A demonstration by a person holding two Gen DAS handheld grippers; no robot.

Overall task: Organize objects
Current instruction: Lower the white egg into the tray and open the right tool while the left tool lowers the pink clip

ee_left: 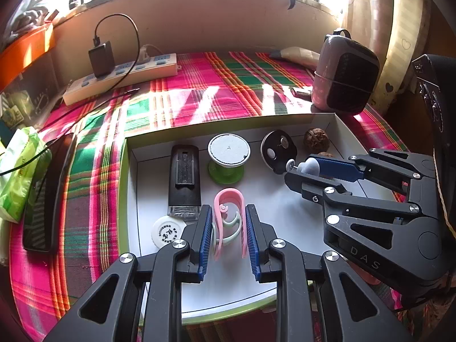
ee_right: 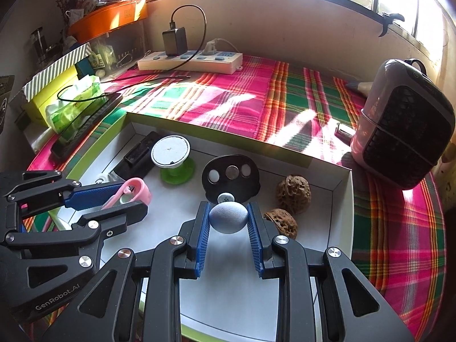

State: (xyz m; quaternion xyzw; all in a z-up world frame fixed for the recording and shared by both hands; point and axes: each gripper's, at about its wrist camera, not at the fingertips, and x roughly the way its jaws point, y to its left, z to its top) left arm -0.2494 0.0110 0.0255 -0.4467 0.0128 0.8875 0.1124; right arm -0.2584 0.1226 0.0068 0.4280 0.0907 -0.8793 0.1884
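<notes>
Left tongs (ee_left: 229, 228): closed to a narrow gap on the pink clip (ee_left: 229, 202); both blue pads press its outer arms. A pale green hook piece (ee_left: 232, 228) sits inside the clip.
Right tongs (ee_right: 228, 222): closed on the pale blue ball (ee_right: 228, 217), a pad on each side of it; whether the ball touches the floor of the box cannot be told.
Pink clip: over the front left part of the white box (ee_left: 285, 213).
Pale blue ball: over the middle of the box, just in front of the black oval disc (ee_right: 230, 175).
Box contents: black stapler-like block (ee_left: 184, 176) at left, green-based spool (ee_left: 228, 156) beside it, white round cap (ee_left: 166, 232) at the front left, two walnuts (ee_right: 293, 189) at right.
Surface: plaid cloth (ee_left: 199, 97) in pink and green under the box.
Beyond the box: white power strip (ee_right: 189, 61) with a black charger, small fan heater (ee_right: 404, 125) at right, green tissue pack (ee_left: 17, 168) at left.
</notes>
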